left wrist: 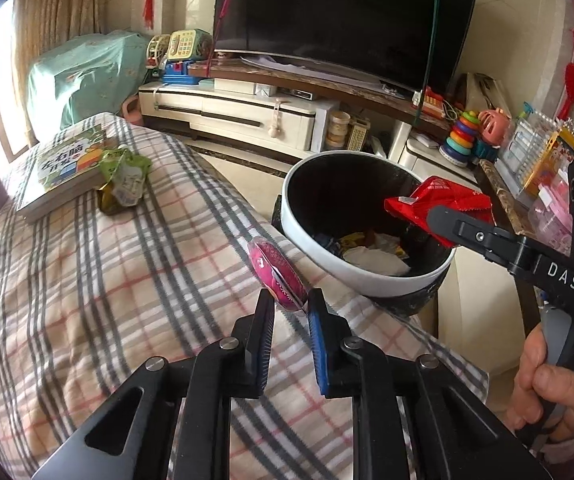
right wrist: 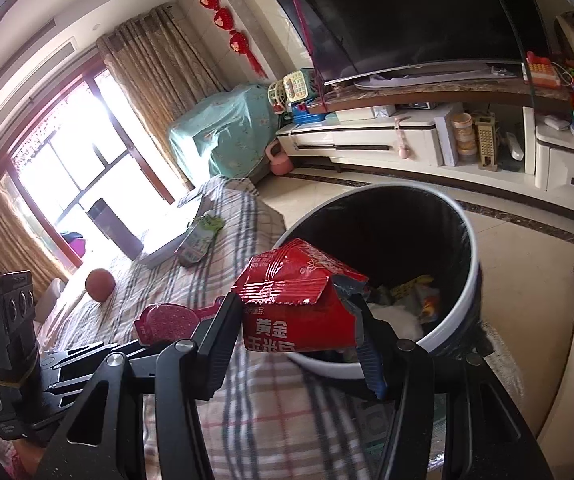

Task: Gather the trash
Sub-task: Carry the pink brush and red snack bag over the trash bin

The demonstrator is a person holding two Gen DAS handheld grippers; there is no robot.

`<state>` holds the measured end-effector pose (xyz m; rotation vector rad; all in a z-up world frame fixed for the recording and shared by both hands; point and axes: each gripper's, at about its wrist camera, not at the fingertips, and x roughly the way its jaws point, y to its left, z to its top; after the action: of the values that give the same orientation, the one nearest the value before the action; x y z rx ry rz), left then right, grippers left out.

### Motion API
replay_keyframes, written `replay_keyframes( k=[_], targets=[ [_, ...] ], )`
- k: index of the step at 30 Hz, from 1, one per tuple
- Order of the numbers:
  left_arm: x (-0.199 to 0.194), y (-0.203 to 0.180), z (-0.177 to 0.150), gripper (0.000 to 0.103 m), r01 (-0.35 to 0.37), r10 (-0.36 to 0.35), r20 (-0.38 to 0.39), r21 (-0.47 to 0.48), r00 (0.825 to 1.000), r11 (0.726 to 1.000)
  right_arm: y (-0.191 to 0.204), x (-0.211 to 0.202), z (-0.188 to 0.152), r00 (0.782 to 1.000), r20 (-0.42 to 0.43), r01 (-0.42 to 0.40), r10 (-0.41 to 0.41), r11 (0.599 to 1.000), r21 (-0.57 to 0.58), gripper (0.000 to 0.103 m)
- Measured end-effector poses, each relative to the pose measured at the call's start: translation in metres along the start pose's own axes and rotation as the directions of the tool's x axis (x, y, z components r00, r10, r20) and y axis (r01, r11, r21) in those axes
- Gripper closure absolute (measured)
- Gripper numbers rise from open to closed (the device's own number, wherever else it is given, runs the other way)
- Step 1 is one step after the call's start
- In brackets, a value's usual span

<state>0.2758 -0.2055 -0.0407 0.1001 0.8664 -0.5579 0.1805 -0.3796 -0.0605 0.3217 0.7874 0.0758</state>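
Plaid cloth (left wrist: 107,280) covers the surface filling the lower left of the left wrist view, with the white-rimmed trash bin (left wrist: 351,276) at centre right, already holding scraps. A book (left wrist: 59,172) lies in the upper left, a crumpled green wrapper (left wrist: 125,176) touching its edge, not yet collected. Over the bin's right rim, the right hand-held gripper (right wrist: 299,316) is clamped on a red snack bag (right wrist: 299,300), light, crinkly and easily crushed, so a pinch across its flat body suits it. At lower centre, the left hand-held gripper (left wrist: 290,304) is nipped narrowly on a thin magenta packet (left wrist: 277,276), slippery foil best held by its sealed edge.
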Motion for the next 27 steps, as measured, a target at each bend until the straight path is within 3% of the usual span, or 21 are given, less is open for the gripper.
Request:
replay_keyframes(
  k=[27],
  targets=[
    [0.002,-0.021,0.021,0.089,0.047,-0.051,0.069,0.059,0.996,0.997,-0.023,-0.003,0.008,1.000,0.010,0.007,-0.008,1.000,0.021,0.049]
  ],
)
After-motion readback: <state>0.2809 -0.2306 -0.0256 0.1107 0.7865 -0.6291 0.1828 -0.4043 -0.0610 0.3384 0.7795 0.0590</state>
